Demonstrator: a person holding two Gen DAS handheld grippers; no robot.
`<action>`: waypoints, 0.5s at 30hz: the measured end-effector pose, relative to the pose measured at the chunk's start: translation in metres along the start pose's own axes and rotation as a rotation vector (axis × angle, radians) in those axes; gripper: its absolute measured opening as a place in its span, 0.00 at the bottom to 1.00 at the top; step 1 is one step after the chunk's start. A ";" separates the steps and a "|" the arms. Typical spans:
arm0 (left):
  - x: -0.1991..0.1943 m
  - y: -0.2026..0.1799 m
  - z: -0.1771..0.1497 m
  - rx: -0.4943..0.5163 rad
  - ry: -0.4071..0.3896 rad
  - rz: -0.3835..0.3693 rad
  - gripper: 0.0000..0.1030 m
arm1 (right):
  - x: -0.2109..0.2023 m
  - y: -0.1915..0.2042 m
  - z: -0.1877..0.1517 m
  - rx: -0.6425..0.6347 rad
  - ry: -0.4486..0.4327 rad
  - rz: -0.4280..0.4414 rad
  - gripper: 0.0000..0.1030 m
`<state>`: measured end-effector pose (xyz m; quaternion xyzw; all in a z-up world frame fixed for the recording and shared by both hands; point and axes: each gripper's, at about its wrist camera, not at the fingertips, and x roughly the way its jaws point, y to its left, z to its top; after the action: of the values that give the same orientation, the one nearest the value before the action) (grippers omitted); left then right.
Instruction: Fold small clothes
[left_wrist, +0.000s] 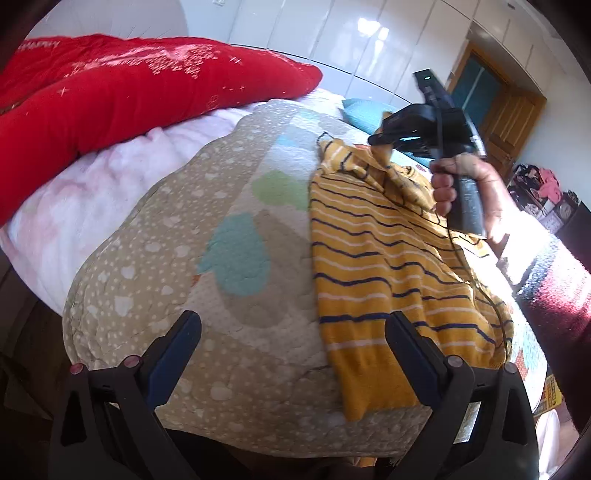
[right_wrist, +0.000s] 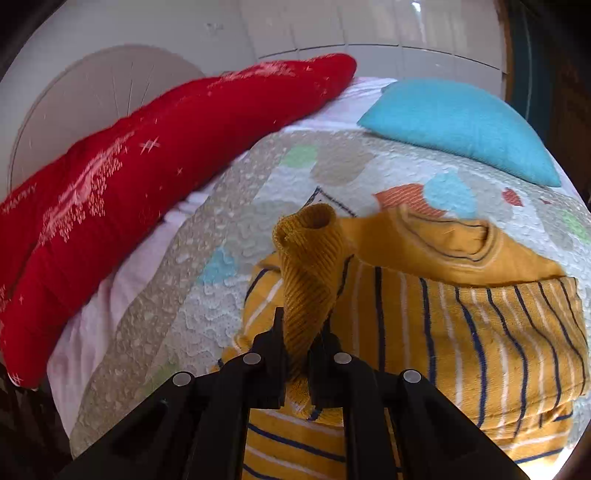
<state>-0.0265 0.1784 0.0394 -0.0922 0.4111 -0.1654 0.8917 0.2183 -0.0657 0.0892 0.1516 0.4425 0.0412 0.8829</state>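
Note:
A mustard-yellow sweater (left_wrist: 373, 258) with navy and white stripes lies on the patterned quilt (left_wrist: 184, 258). In the right wrist view its collar (right_wrist: 454, 240) points away from me and the body (right_wrist: 480, 332) is spread flat. My right gripper (right_wrist: 303, 325) is shut on the ribbed cuff (right_wrist: 308, 258) of one sleeve, which stands up out of the jaws. The left wrist view shows that right gripper (left_wrist: 380, 138) lifted over the sweater's far end, held by a hand (left_wrist: 469, 177). My left gripper (left_wrist: 294, 319) is open and holds nothing, and its right finger (left_wrist: 402, 332) is over the sweater's near hem.
A long red pillow (left_wrist: 110, 103) with white pattern lies along the far left of the bed. A blue cushion (right_wrist: 461, 125) sits beyond the sweater. White wardrobe doors (left_wrist: 332, 33) stand behind the bed. A person's dark red sleeve (left_wrist: 554, 288) comes in from the right.

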 end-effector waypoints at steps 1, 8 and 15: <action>0.000 0.004 -0.001 -0.012 0.000 0.002 0.96 | 0.015 0.007 -0.001 -0.014 0.030 0.004 0.11; -0.006 0.018 0.000 -0.038 -0.012 0.019 0.96 | 0.041 0.021 -0.016 -0.071 0.109 -0.016 0.43; -0.008 0.018 0.002 -0.048 -0.011 0.025 0.96 | -0.051 -0.011 -0.050 -0.168 0.027 -0.103 0.61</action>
<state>-0.0262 0.1976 0.0408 -0.1094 0.4113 -0.1441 0.8933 0.1470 -0.0755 0.0968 0.0535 0.4566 0.0346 0.8874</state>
